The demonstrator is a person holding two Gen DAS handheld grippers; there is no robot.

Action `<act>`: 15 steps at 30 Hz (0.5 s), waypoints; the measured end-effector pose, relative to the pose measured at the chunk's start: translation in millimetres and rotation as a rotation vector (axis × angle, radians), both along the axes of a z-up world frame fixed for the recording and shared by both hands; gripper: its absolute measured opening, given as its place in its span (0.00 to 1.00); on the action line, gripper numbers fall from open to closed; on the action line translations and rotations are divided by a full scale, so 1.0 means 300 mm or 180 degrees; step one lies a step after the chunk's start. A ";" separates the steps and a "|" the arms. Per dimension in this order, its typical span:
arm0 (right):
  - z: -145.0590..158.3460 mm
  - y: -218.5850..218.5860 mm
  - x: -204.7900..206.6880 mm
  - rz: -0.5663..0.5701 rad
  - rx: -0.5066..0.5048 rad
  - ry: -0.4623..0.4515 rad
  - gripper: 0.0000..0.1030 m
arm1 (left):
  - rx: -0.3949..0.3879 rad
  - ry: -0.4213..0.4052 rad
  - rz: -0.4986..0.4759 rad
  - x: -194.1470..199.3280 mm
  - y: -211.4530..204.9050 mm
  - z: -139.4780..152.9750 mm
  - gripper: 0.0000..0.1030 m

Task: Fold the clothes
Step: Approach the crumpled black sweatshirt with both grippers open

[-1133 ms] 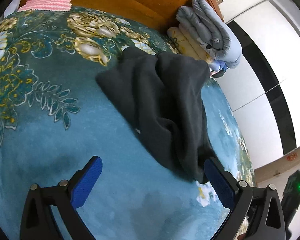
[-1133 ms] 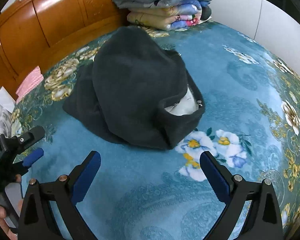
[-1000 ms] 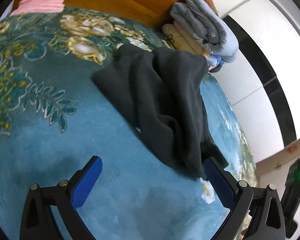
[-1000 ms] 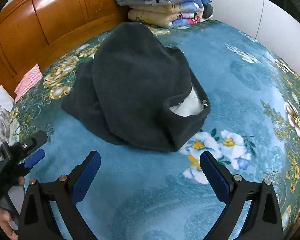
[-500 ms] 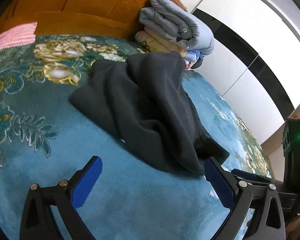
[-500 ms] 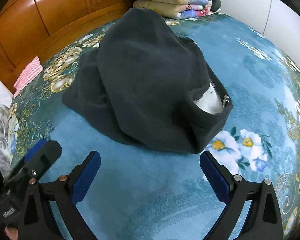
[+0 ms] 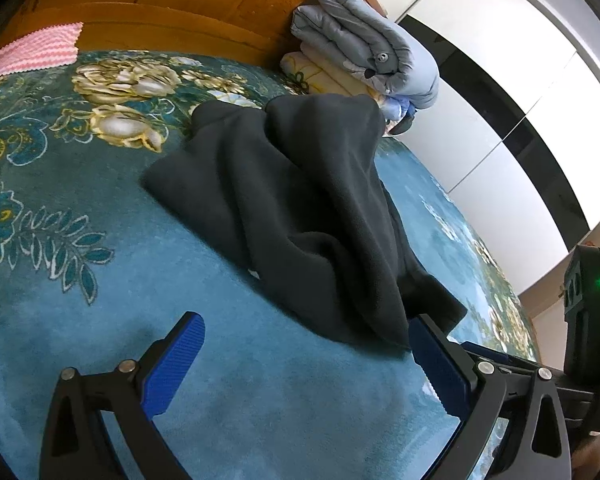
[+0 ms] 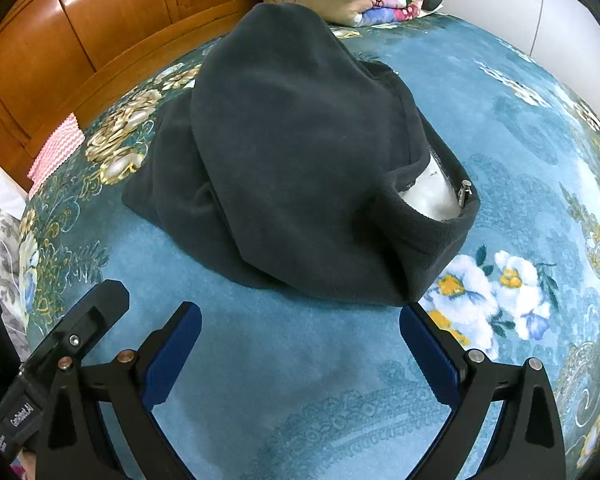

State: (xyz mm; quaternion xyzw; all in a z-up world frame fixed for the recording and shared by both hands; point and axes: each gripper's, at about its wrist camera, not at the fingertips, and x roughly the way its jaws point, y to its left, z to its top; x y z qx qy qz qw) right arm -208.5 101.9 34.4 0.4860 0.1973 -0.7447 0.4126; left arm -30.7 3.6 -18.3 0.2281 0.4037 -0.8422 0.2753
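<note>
Dark fleece garment (image 8: 300, 168) lies bunched on a teal floral bedspread (image 8: 300, 392), near the wooden headboard (image 8: 100, 20) and folded quilts (image 7: 364, 52) beyond. Left gripper (image 7: 306, 364) and right gripper (image 8: 300, 354) hover just short of its near edge, jaws spread wide, holding nothing.

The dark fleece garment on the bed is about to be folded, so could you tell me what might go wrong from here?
1. The dark fleece garment lies bunched in thick overlapping layers; the open right gripper may pinch several at once and drag the whole heap.
2. Its metal zipper pull sits at the near edge and could slip or catch between the fingers.
3. The left gripper and right gripper are close together, so they might collide.
</note>
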 end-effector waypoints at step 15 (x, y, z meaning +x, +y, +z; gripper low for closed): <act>-0.011 -0.010 -0.006 -0.0022 -0.0002 0.0009 0.97 | 0.0037 -0.0004 -0.0014 -0.003 -0.006 -0.012 1.00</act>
